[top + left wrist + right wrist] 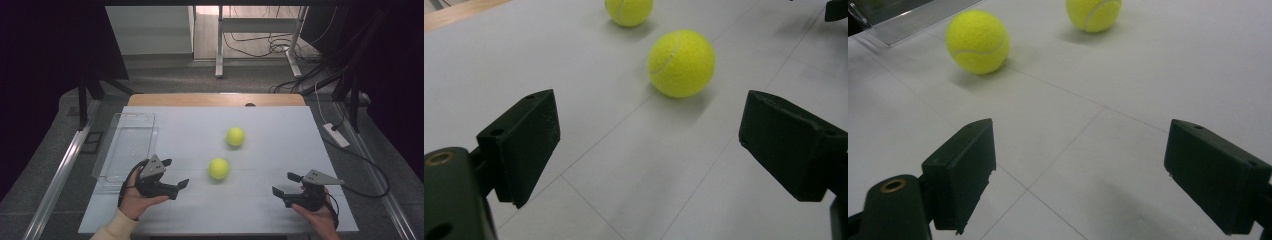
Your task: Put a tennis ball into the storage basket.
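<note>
Cropped at the edges
We see the far tennis ball (629, 11) and the tray (908, 17) only partly, cut by the top edges.

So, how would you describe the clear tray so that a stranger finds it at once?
Look at the white table, along its left edge. The clear tray lies there, beyond the left gripper. Unlike the two yellow tennis balls mid-table, it is transparent, rectangular and empty.

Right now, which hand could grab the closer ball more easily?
Probably the left. The left gripper is open and sits nearer the closer ball, which lies just ahead of its jaws in the left gripper view. The right gripper is open too, but farther away.
</note>
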The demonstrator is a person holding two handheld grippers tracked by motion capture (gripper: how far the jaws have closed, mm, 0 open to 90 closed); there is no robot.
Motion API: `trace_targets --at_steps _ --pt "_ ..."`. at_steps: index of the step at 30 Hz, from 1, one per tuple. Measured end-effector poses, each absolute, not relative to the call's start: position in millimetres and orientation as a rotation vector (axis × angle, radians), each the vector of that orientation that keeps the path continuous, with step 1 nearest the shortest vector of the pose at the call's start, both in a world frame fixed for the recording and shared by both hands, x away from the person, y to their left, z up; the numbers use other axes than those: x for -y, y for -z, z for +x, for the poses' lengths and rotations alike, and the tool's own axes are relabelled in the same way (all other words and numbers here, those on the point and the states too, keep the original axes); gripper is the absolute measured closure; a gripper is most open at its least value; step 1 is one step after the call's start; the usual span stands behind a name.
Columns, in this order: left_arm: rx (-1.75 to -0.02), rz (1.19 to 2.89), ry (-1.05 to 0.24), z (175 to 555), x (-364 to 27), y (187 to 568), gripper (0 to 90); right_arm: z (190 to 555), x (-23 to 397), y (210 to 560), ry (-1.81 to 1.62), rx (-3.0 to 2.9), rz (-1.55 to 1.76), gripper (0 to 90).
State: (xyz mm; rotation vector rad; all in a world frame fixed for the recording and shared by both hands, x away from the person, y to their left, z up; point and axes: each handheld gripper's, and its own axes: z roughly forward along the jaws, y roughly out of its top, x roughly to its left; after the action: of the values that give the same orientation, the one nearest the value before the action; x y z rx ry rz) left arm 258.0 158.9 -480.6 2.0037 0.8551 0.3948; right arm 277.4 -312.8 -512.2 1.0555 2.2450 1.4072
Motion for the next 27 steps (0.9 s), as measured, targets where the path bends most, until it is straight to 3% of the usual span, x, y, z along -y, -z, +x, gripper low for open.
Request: trace_targets --at_steps 27 --pt "-0.815 2.034 -0.368 270 -146 466 10.2 278 308 514 -1.388 -2.269 1.041 13.4"
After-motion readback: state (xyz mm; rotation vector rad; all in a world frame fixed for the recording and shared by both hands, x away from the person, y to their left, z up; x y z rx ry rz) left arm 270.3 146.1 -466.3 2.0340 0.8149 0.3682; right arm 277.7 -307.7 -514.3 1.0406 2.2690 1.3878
